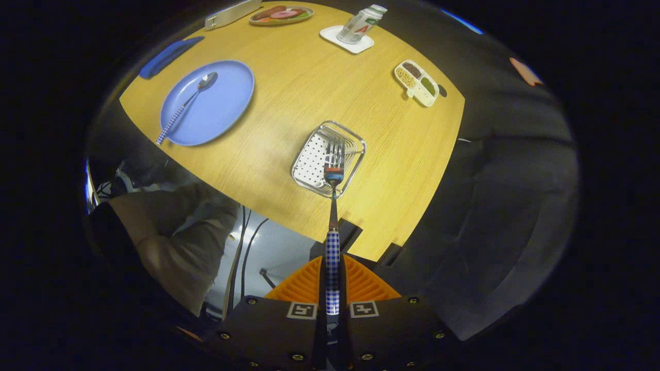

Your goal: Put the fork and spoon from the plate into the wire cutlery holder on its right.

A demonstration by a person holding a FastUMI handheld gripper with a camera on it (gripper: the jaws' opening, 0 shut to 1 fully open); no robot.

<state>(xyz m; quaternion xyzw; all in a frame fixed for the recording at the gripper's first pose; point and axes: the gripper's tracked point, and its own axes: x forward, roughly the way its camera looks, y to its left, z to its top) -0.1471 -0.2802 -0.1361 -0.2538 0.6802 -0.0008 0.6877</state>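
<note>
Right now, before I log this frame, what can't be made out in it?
- Gripper view: whether the fork tines touch the wire cutlery holder or hang above it.
- The hand-held gripper fingers' grip point on the handle is hidden between the fingers.
- Contents of the divided dish are too small.
- The person's sleeve is dim.

Round, light wooden desk (309, 93), carrying at its far rim a white square coaster (346, 39) with a clear plastic bottle (360, 24) on it, tilted in the fisheye. Near that, an oval dish of red and green food (281, 14), beside a flat silver-grey bar (232, 13), with a flat blue oblong (169, 55) further along the rim. Toward the other rim, a cream three-compartment tray of beans and grains (416, 82); below the near rim, a person's beige sleeve (175, 242) and dark cables (247, 242).
</note>
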